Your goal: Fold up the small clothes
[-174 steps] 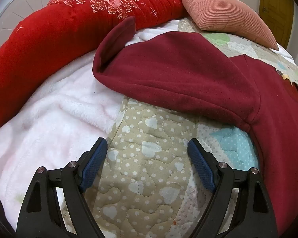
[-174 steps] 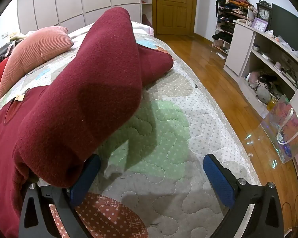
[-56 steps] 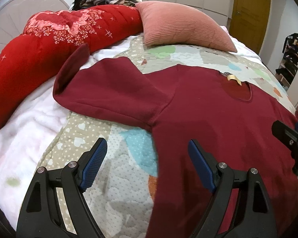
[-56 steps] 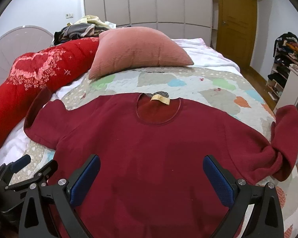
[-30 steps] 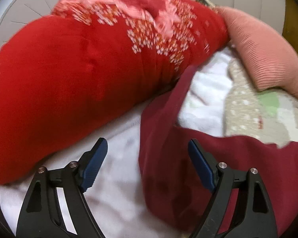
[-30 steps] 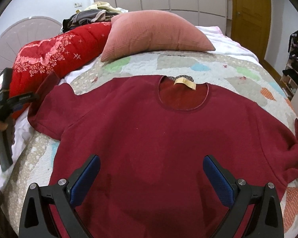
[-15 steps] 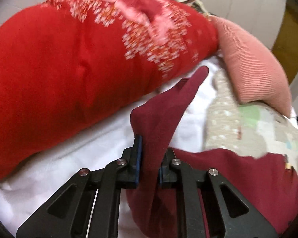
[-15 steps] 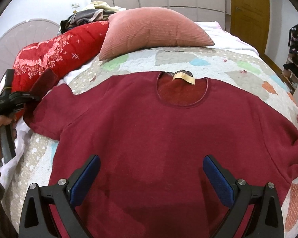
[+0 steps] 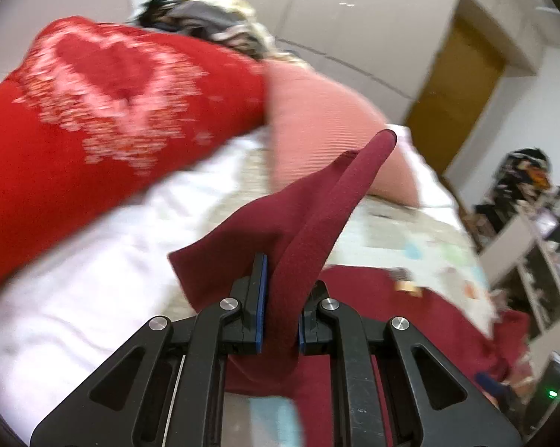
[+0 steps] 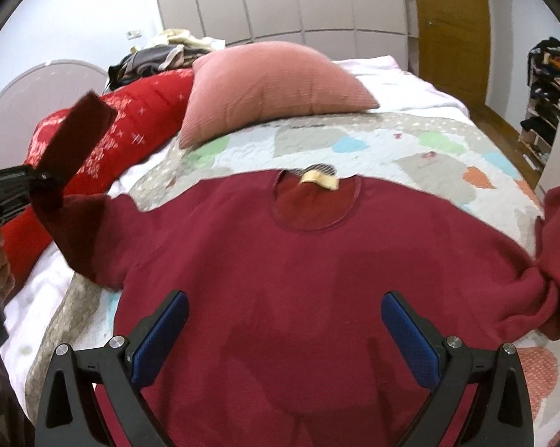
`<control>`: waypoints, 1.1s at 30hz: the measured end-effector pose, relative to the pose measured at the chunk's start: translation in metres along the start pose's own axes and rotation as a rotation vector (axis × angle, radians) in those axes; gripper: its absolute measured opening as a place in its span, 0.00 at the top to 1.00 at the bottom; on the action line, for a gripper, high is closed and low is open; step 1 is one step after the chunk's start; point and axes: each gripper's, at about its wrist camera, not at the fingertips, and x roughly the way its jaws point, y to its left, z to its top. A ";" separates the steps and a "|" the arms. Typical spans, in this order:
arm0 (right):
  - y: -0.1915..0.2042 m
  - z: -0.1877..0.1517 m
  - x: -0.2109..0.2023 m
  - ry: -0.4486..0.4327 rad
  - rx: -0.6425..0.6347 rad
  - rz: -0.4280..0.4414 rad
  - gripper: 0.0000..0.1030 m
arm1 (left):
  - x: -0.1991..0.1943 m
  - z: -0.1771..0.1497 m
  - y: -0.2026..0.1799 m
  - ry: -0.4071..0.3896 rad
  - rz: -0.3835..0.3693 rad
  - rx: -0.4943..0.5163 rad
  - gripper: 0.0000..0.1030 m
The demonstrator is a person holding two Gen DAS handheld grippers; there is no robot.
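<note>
A dark red sweater (image 10: 317, 279) lies spread face up on the quilted bed (image 10: 391, 145), neck label toward the pillow. My left gripper (image 9: 280, 298) is shut on the sweater's left sleeve (image 9: 317, 208) near the cuff and holds it lifted above the bed; the cuff sticks up past the jaws. It also shows in the right wrist view (image 10: 37, 182) at the far left with the sleeve (image 10: 75, 141) raised. My right gripper (image 10: 283, 327) is open and empty, hovering over the sweater's lower body. The right sleeve (image 10: 555, 260) lies bunched at the bed's right edge.
A pink corduroy pillow (image 10: 276, 85) and a red floral bolster (image 10: 130, 126) lie at the head of the bed. A white fleece blanket (image 9: 93, 260) lies on the left side. Shelves (image 10: 548, 85) and a wooden door (image 10: 451, 29) stand to the right.
My left gripper closed on the left sleeve and has lifted it up and toward the sweater's body. My right gripper has stayed open over the sweater, shifting slightly.
</note>
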 end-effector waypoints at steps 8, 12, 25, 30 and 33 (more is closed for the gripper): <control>-0.056 0.005 -0.024 -0.038 0.090 -0.098 0.00 | 0.038 -0.053 -0.104 0.095 -0.172 0.104 0.89; -0.090 0.000 -0.030 -0.038 0.163 -0.133 0.00 | 0.077 -0.098 -0.137 0.153 -0.167 0.182 0.88; -0.122 -0.010 -0.022 0.012 0.251 -0.087 0.00 | 0.040 -0.113 -0.136 0.149 -0.136 0.329 0.54; -0.108 0.000 -0.001 0.042 0.214 -0.033 0.00 | 0.017 -0.097 -0.085 0.015 0.052 0.288 0.44; -0.102 0.008 0.020 0.083 0.204 -0.034 0.00 | 0.026 -0.091 -0.052 0.040 0.126 0.218 0.44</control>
